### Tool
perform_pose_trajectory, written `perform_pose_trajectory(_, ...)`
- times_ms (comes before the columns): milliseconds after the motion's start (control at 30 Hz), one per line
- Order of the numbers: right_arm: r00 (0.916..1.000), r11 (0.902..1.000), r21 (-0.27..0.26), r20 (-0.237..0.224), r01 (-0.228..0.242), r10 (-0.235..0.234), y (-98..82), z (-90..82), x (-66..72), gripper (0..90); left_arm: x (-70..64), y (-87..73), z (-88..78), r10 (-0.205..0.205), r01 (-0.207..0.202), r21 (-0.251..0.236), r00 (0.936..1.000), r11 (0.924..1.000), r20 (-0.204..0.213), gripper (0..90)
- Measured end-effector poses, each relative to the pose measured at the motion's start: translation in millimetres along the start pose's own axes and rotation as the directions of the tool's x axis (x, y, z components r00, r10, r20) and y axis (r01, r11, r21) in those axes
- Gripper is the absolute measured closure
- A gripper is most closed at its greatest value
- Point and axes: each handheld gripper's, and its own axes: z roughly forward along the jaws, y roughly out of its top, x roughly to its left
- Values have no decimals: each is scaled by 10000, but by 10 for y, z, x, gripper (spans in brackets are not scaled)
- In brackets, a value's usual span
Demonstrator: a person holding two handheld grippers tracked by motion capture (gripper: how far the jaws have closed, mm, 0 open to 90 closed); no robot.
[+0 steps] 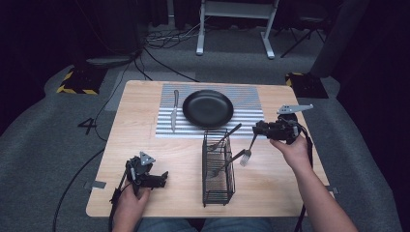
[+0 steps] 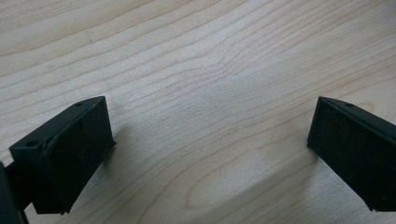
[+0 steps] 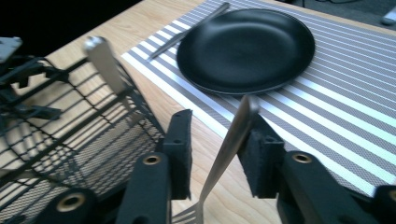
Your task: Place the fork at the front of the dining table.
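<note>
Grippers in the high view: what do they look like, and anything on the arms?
Left gripper and right gripper: black two-jaw bodies, each topped by a grey three-cornered plate and trailing a black cable. Flat black rectangular pads. Forearms bare, no sleeves.

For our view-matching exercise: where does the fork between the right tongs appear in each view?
High view: fork, right of centre, beside the wire basket.
Left gripper view: not in it.
Right gripper view: bottom centre, between the jaws.
Shared landmark: black plate.

round black plate (image 1: 208, 108) on grey striped placemat (image 1: 246, 96), counter's far edge | steel knife (image 1: 174, 110) left of plate | black wire basket (image 1: 217, 166) toward near edge
</note>
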Motion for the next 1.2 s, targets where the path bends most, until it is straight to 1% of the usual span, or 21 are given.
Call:
perform_pose_trajectory(67,9999,10000,44,157,-19,18,-21,19,-30,647,0,0,0,1,-1,-1,10000,10000,-3,2)
perform_pose_trajectory(200,9998,10000,-24,215,-47,48,-73,26,-67,638,0,0,0,-3,3,-1,10000,10000,-3,2)
perform_pose_trajectory(333,9994,9999,63,346,-82,80,-135,58,-81,642,0,0,0,-3,3,-1,10000,10000,-1,2)
perform_pose_trajectory(400,9993,9996,288,370,-63,52,-173,107,-87,646,0,0,0,-9,9,-6,10000,10000,-3,2)
perform_pose_trajectory(467,9986,9987,500,528,50,-76,-215,166,-76,652,0,0,0,0,0,1,10000,10000,0,2)
perform_pose_trajectory(533,9987,9980,617,492,92,-122,-253,222,-66,658,0,0,0,-10,10,-4,10000,10000,-1,2)
perform_pose_trajectory(600,9993,9976,690,373,42,-68,-300,295,-66,653,0,0,0,0,0,-2,10000,10000,-2,2)
perform_pose_trajectory(667,9996,9974,708,271,-125,106,-327,352,-82,654,0,0,0,-2,2,0,10000,10000,0,2)
perform_pose_trajectory(733,9995,9965,822,286,-163,140,-340,399,-92,652,0,0,0,-4,4,-3,10000,10000,-2,2)
perform_pose_trajectory(800,9993,9952,977,377,-105,69,-347,451,-88,645,0,0,0,-4,4,1,10000,10000,-1,2)
perform_pose_trajectory(867,9992,9947,1027,390,-113,74,-353,481,-95,642,0,0,0,-4,4,0,10000,10000,-2,2)
perform_pose_trajectory(933,9991,9941,1067,381,-203,163,-364,504,-114,640,0,0,0,-1,1,2,10000,10000,0,2)
perform_pose_trajectory(1067,9979,9911,1211,408,-546,500,-394,546,-177,632,0,0,0,-1,1,-2,10000,10000,-2,2)
perform_pose_trajectory(1200,9951,9887,1228,586,-862,795,-416,584,-266,634,0,0,0,0,0,-3,10000,10000,-5,2)
